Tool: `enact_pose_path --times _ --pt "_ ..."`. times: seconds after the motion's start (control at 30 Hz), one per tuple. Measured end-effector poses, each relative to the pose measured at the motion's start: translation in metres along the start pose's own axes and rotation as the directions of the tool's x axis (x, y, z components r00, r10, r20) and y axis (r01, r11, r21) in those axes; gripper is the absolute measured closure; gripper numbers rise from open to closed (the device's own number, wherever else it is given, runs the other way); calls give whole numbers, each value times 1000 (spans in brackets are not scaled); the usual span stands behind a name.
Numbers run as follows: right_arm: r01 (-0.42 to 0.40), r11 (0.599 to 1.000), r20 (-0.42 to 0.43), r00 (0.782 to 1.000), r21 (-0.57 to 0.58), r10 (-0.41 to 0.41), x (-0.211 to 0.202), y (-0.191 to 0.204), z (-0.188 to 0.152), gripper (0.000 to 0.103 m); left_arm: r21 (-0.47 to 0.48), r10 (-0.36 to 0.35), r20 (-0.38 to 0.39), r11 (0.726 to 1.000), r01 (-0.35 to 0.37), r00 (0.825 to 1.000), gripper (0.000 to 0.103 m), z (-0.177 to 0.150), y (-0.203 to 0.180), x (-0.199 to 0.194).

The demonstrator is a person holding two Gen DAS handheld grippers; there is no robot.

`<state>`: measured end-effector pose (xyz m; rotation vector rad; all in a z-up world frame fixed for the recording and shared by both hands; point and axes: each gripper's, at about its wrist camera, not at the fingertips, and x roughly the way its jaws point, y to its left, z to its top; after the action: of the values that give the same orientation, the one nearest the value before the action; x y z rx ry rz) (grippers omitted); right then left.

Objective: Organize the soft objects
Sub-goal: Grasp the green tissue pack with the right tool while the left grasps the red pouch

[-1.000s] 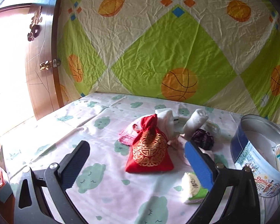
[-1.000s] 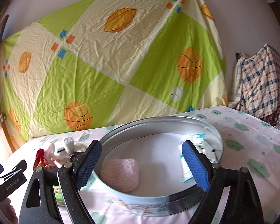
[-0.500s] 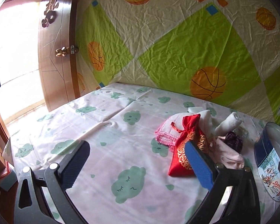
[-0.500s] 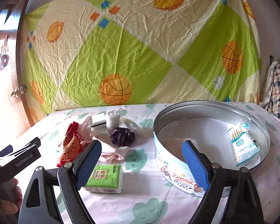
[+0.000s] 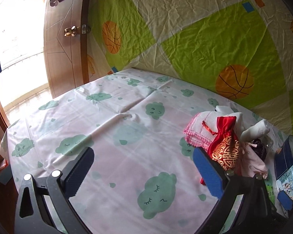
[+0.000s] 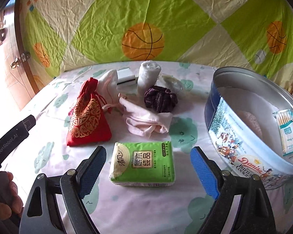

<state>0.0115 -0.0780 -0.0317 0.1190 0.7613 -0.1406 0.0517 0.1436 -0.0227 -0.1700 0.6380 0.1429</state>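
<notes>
In the right wrist view my right gripper [image 6: 147, 164] is open, its jaws standing either side of a green tissue pack [image 6: 143, 164] on the bed. Behind it lie a red drawstring pouch [image 6: 87, 116], a pink cloth [image 6: 146, 121], a dark purple scrunchie [image 6: 160, 98] and a rolled white towel [image 6: 147, 76]. A round cookie tin [image 6: 242, 150] at the right holds a pink puff [image 6: 251, 120] and a cotton swab pack [image 6: 288, 132]. In the left wrist view my left gripper [image 5: 142, 167] is open and empty over bare sheet, left of the red pouch [image 5: 225, 146].
The bed sheet [image 5: 117, 117] has green cloud prints. A basketball-print quilt [image 6: 146, 19] hangs behind the bed. A wooden door [image 5: 64, 39] stands at the left. A pink-edged white cloth [image 5: 200, 128] lies behind the pouch. A small white box [image 6: 126, 77] sits near the towel.
My right gripper has swung left from the tin and come down around the green tissue pack. My left gripper has swung left, so the pile sits at its right edge.
</notes>
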Motion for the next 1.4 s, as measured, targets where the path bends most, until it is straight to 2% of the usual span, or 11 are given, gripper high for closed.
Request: enact_pose_path --times 0.23,0.3,0.47,0.63,0.8,0.93,1.03,1.17,1.2,1.3,1.4 --pt "-25 1000 -137 990 -13 23 29 6 -1 18 27 -2 -35 1000 3 999 0 -1 -8 6" --pt "-22 1000 -123 992 -17 20 26 6 -1 32 38 -1 -36 999 2 999 0 0 -10 7" --pt "-90 995 -113 990 -41 85 22 8 -2 34 61 -45 -11 997 46 999 0 1 -19 3" --pt "-85 994 69 994 -72 90 -10 -2 1 33 106 -116 -15 987 117 993 0 3 -44 3" --pt "50 993 285 958 -108 -17 -40 -15 3 33 170 -167 -78 969 178 983 0 3 -81 12" --pt "64 997 352 935 -53 -42 -49 -29 6 33 236 -138 -124 958 164 983 1 -2 -109 27" --pt "57 998 358 933 -41 -38 -48 -30 8 33 258 -103 -181 955 148 978 2 -6 -120 40" --pt "49 998 354 935 -35 -34 -46 -31 10 33 236 -143 -267 949 209 953 36 -9 -119 54" --pt "47 998 351 936 -35 -32 -46 -31 9 33 209 -176 -284 948 240 943 54 -9 -115 57" --pt "42 999 349 937 -31 -29 -45 -33 8 33 143 -221 -278 953 268 935 65 -8 -103 55" --pt "40 999 350 936 -23 -29 -45 -34 8 33 75 -270 -222 953 292 937 67 -7 -88 41"
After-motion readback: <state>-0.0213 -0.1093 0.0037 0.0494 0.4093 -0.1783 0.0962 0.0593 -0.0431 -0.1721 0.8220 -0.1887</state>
